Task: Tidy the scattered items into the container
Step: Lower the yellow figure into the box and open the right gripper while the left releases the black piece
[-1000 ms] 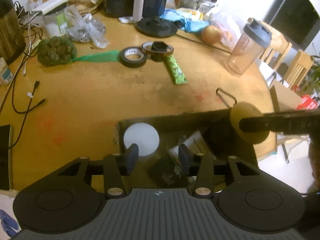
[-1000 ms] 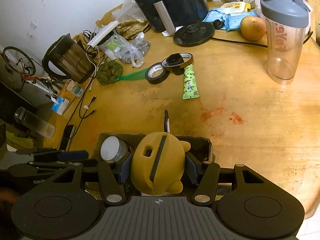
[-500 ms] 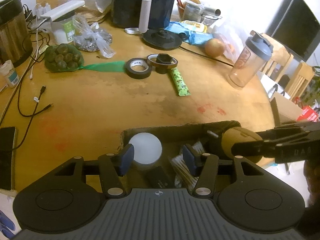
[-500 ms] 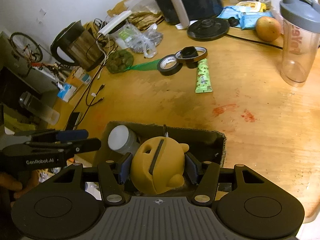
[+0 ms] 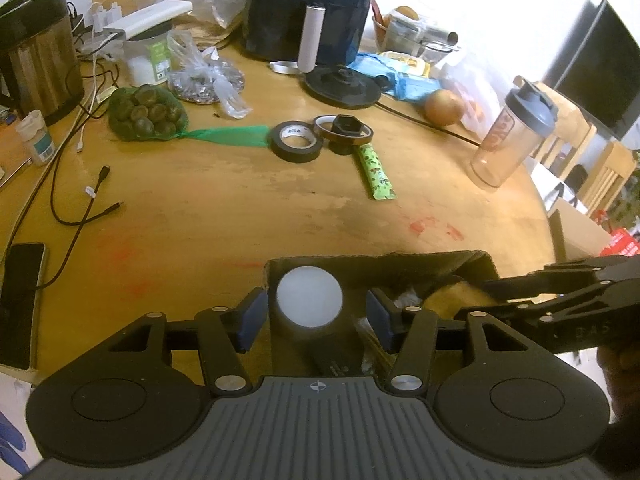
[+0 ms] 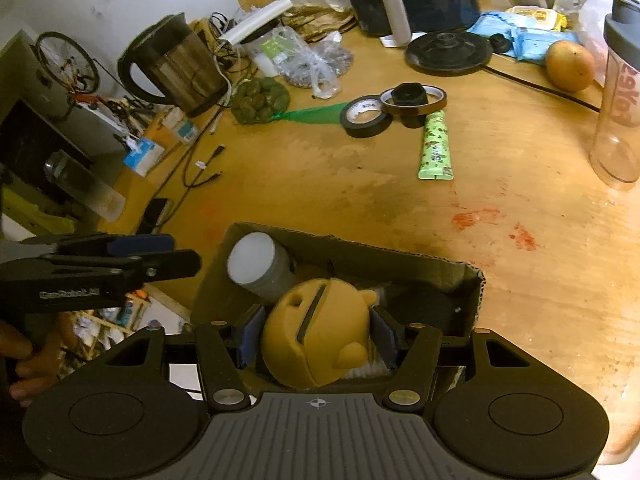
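A dark cardboard box (image 5: 380, 258) (image 6: 360, 246) stands at the table's near edge. Inside it lie a white-lidded jar (image 5: 310, 296) (image 6: 250, 258), some small packets, and a yellow toy (image 6: 316, 340) (image 5: 452, 300). My right gripper (image 6: 316, 338) reaches into the box, its jaws opening on either side of the toy with small gaps at the pads. My left gripper (image 5: 316, 320) hangs open over the box's left end, the jar below its fingers and untouched. Farther out on the table lie a black tape roll (image 5: 296, 142), an amber tape roll (image 5: 344, 128) and a green snack bar (image 5: 376, 172).
At the back stand an air fryer (image 5: 312, 4), a kettle (image 5: 36, 68), a net of nuts (image 5: 148, 114), a round black lid (image 5: 342, 86) and an orange fruit (image 5: 444, 106). A shaker bottle (image 5: 508, 140) is on the right. Cables (image 5: 76, 204) and a phone (image 5: 18, 300) lie left.
The right gripper has sunk with the yellow toy into the box and its jaws have spread off it. The left gripper's jaws have widened a little over the jar.
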A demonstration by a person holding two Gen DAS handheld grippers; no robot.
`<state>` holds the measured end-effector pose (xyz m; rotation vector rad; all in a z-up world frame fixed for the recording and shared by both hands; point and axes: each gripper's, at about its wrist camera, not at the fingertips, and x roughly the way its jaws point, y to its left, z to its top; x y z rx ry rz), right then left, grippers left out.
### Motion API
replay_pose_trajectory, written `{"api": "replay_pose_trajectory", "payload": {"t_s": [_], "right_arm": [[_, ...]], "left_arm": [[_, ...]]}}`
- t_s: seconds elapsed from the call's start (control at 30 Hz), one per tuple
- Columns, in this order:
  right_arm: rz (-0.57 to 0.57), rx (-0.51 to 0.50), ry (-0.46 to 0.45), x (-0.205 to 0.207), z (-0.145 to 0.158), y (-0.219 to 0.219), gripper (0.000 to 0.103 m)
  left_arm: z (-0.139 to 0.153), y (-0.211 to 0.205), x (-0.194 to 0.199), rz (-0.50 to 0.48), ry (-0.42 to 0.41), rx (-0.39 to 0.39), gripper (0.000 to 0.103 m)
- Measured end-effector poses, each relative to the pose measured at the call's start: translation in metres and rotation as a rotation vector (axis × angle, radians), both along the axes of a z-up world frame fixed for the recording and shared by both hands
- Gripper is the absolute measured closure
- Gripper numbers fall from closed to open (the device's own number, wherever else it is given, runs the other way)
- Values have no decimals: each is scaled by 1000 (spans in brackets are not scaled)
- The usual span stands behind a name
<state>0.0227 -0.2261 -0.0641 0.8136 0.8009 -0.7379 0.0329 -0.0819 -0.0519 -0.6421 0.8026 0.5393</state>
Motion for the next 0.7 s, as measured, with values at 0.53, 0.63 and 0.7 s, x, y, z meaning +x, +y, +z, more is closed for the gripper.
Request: {"api": "replay_pose_trajectory", "payload": {"t_s": [0.53,0.63,0.7], "right_arm": [[-82,-96,22,-5,14,-6,0],[-96,-102,23,-8,16,-7,0],[-105,-107,24,-11,18,-7,0]], "left_arm": [[2,2,-3,32,3,28,48],[4,3,-1,45,8,53,44],[7,3,0,59,10,77,26]]}}
